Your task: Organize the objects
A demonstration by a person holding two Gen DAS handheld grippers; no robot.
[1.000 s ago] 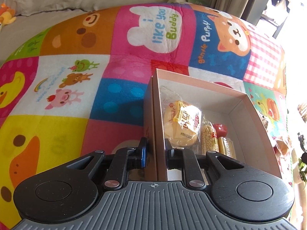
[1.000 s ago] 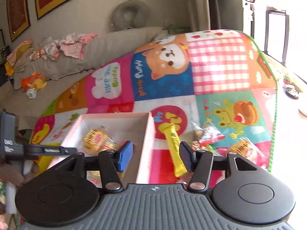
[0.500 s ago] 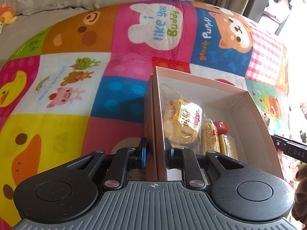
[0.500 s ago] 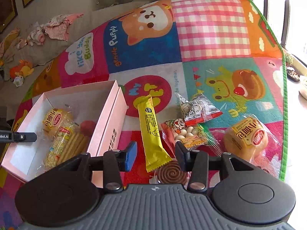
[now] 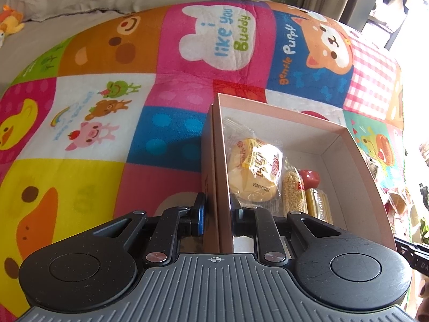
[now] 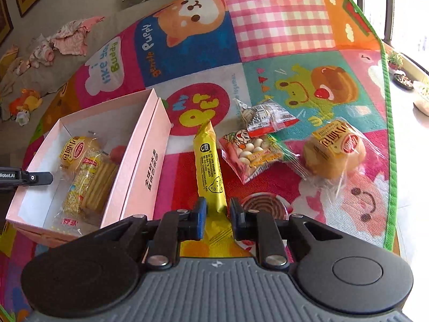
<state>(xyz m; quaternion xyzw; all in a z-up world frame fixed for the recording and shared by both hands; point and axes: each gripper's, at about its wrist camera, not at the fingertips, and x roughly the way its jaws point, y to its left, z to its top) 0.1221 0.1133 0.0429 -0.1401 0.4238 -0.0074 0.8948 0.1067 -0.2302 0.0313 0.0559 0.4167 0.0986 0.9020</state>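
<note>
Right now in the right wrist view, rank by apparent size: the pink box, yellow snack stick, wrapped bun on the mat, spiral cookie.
1. pink box
2. yellow snack stick and wrapped bun: too alike to rank, different shapes
3. spiral cookie, partly hidden

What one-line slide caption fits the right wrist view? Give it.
Right claw shut on the yellow snack stick beside the pink box, with other wrapped snacks on the playmat.
</note>
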